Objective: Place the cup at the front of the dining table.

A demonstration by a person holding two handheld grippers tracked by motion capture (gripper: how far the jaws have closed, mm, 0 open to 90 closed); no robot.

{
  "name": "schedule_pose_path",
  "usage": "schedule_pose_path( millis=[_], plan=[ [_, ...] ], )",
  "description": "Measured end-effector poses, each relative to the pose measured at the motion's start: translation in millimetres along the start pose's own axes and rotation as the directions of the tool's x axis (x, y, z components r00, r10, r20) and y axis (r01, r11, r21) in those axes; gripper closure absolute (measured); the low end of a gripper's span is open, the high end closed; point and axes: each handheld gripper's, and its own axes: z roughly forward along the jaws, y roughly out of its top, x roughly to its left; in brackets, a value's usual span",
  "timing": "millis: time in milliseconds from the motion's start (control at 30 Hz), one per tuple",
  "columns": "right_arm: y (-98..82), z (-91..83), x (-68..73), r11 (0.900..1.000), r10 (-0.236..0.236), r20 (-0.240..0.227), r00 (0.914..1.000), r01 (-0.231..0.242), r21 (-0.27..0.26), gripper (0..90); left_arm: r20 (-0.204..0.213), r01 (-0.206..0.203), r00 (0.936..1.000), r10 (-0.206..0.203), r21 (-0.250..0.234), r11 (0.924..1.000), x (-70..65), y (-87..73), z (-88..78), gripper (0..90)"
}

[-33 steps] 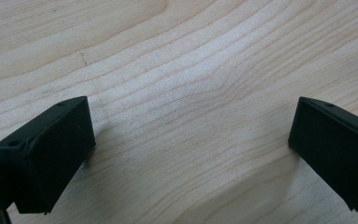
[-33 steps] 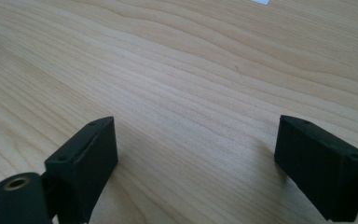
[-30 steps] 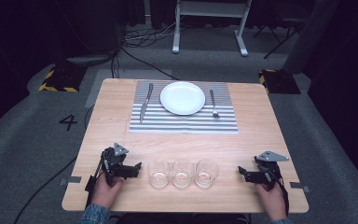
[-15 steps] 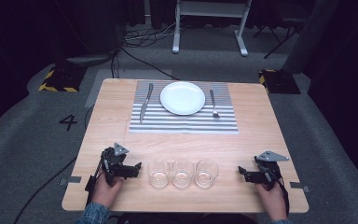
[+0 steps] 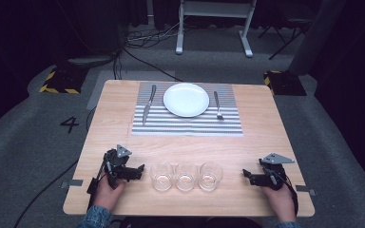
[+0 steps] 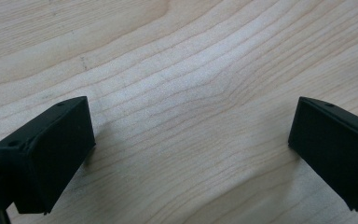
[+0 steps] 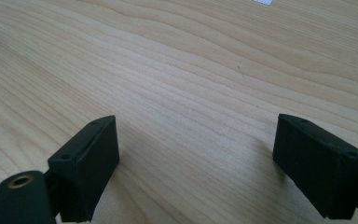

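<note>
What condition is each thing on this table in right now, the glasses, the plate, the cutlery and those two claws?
Three clear drinking glasses: upright, empty, in a row.
Round white plate: empty, on striped placemat.
Metal knife: flat, left of plate.
Metal fork: flat, right of plate.
Left gripper: open, empty.
Right gripper: open, empty.

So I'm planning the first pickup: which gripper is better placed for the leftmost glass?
Left. The left gripper sits open right beside the leftmost glass; the right gripper, also open, has two other glasses between.

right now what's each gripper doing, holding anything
left gripper: open, holding nothing, bare table between its jaws.
right gripper: open, holding nothing, over bare table.
</note>
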Motion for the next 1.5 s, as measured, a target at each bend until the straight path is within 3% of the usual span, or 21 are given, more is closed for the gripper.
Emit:
schedule_pose_path(
  millis=[100, 267, 400, 467, 567, 733, 800, 900, 1267, 1500],
  plan=[
    [0.4, 0.3, 0.7, 1.000, 0.006, 0.007, 1.0000, -0.006, 0.001, 14.5, -0.001, 0.002, 1.0000, -0.002, -0.001, 1.0000, -0.1, 0.0, 0.1, 0.3],
    [2.7, 2.5, 7.5, 0.998, 0.058, 0.057, 0.9967, -0.058, 0.001, 13.9, 0.000, 0.002, 1.0000, -0.002, -0.001, 1.0000, -0.1, 0.0, 0.1, 0.3],
    [0.3, -1.3, 7.2, 0.999, 0.033, 0.034, 0.9989, -0.034, 0.013, 13.6, 0.000, 0.002, 1.0000, -0.002, -0.001, 1.0000, -0.1, 0.0, 0.1, 0.3],
    [0.7, -7.4, 7.8, 0.997, 0.070, 0.011, 0.9975, -0.070, 0.026, 13.6, 0.000, 0.002, 1.0000, -0.002, -0.001, 1.0000, -0.1, 0.0, 0.1, 0.3],
    [1.8, -13.6, 7.9, 0.998, 0.065, 0.001, 0.9979, -0.065, 0.011, 13.7, 0.001, 0.002, 1.0000, -0.002, -0.001, 1.0000, -0.1, 0.0, 0.1, 0.3],
    [12.0, -33.4, 18.6, 0.999, 0.040, -0.021, 0.9990, -0.041, -0.025, 13.7, 0.000, 0.002, 1.0000, -0.002, -0.001, 1.0000, -0.1, 0.0, 0.1, 0.3],
    [19.5, -43.3, 31.8, 0.999, -0.027, -0.035, 0.9990, 0.027, -0.017, 13.7, 0.003, 0.005, 1.0000, -0.005, -0.002, 1.0000, -0.2, 0.0, 0.3, 0.2],
    [25.5, -51.8, 40.6, 0.997, -0.066, -0.039, 0.9970, 0.065, -0.035, 13.7, 0.004, 0.005, 1.0000, -0.005, -0.001, 1.0000, -0.2, 0.0, 0.3, 0.3],
    [43.0, -75.5, 65.2, 0.988, -0.112, -0.077, 0.9907, 0.103, -0.114, 13.6, 0.001, 0.002, 1.0000, -0.002, -0.001, 1.0000, -0.1, 0.0, 0.1, 0.3],
    [46.2, -73.3, 73.5, 0.988, -0.121, -0.117, 0.9858, 0.108, -0.112, 13.6, 0.000, 0.002, 1.0000, -0.002, -0.001, 1.0000, 0.0, 0.0, 0.1, 0.3]
  ],
)
